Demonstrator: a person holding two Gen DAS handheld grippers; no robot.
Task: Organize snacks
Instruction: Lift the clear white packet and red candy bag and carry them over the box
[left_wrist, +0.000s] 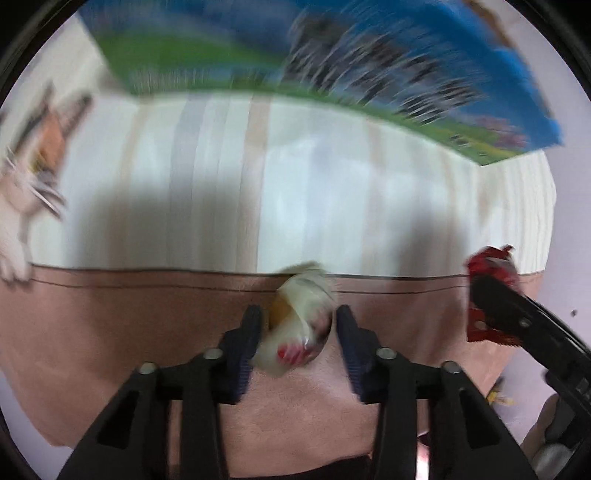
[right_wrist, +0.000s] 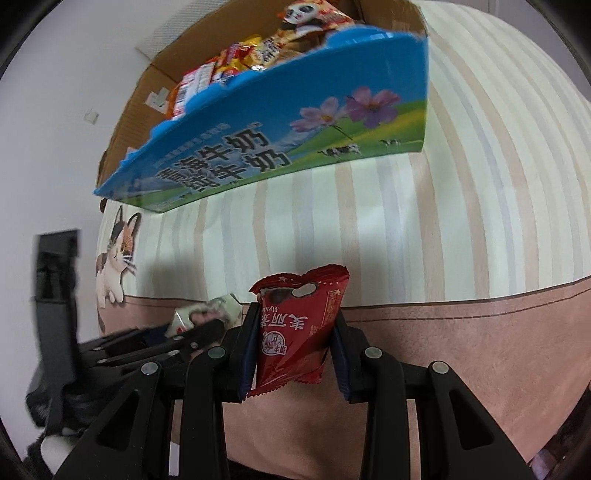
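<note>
- Between the right gripper (right_wrist: 293, 345) pads: a red snack packet (right_wrist: 297, 328), pinched upright, clear of the striped cloth (right_wrist: 424, 240).
- At nine o'clock of it, the left gripper (left_wrist: 299, 325) squeezes a pale wrapped snack (left_wrist: 299, 325), blurred.
- Far off at twelve o'clock, the blue milk box (right_wrist: 280, 136) holds more snack bags (right_wrist: 255, 51).
- At ten o'clock, a cat picture (right_wrist: 116, 254) on the cloth.

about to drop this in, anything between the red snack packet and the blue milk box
Nothing visible. The red snack packet is held in the right gripper, and only bare striped tablecloth lies between it and the blue milk box, which is open-topped and already holds snack packs.
</note>
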